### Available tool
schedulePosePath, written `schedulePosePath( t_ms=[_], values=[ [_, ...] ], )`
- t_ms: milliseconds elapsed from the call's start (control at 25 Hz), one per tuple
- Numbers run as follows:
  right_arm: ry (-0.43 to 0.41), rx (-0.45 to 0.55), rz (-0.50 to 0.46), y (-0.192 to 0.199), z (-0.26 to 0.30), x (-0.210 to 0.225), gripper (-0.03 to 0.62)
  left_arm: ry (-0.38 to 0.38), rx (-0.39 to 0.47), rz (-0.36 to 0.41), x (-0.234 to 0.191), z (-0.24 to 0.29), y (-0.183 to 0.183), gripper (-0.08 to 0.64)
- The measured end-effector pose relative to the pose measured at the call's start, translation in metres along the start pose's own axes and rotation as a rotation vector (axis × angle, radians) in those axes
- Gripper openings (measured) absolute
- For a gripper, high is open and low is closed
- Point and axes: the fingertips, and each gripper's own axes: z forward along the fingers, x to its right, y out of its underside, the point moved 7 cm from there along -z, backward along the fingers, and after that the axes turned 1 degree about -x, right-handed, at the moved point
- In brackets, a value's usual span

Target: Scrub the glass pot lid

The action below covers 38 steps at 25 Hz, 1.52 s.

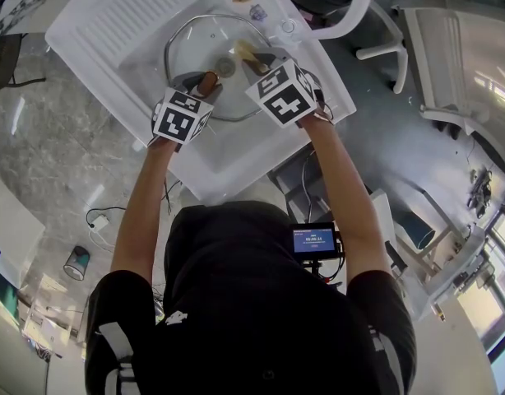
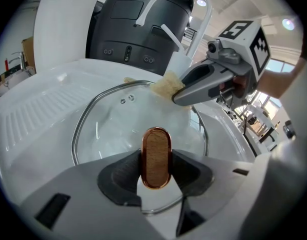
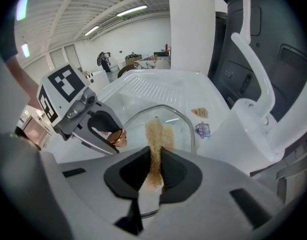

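A round glass pot lid [image 1: 201, 56] [image 2: 118, 119] [image 3: 166, 121] with a metal rim lies in the white sink [image 1: 113, 23]. My left gripper [image 1: 205, 85] [image 2: 155, 159] is shut on the lid's copper-rimmed wooden knob [image 2: 155, 156] [image 3: 118, 138]. My right gripper [image 1: 254, 58] [image 3: 156, 166] is shut on a thin tan sponge [image 3: 157, 136] [image 2: 166, 86] [image 1: 246, 51], whose free end rests on the glass at the lid's far side. The two grippers stand close together over the lid.
A white curved tap [image 2: 176, 4] [image 3: 256, 59] rises at the sink's far side. Two small stickers [image 3: 201, 121] sit on the sink rim by the tap. A ribbed drainboard [image 1: 129, 11] lies left of the basin. A dark chair [image 2: 138, 29] stands behind.
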Motion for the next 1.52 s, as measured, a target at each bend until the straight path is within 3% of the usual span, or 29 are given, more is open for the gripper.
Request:
schedulePosePath(
  t_ms=[800, 1520],
  values=[
    [-0.012, -0.022, 0.036, 0.020, 0.002, -0.014, 0.031, 0.010, -0.001, 0.003, -0.001, 0.001, -0.001, 0.169],
    [-0.075, -0.076, 0.081, 0.066, 0.008, -0.056, 0.031, 0.005, 0.001, 0.015, 0.001, 0.002, -0.001, 0.169]
  ],
)
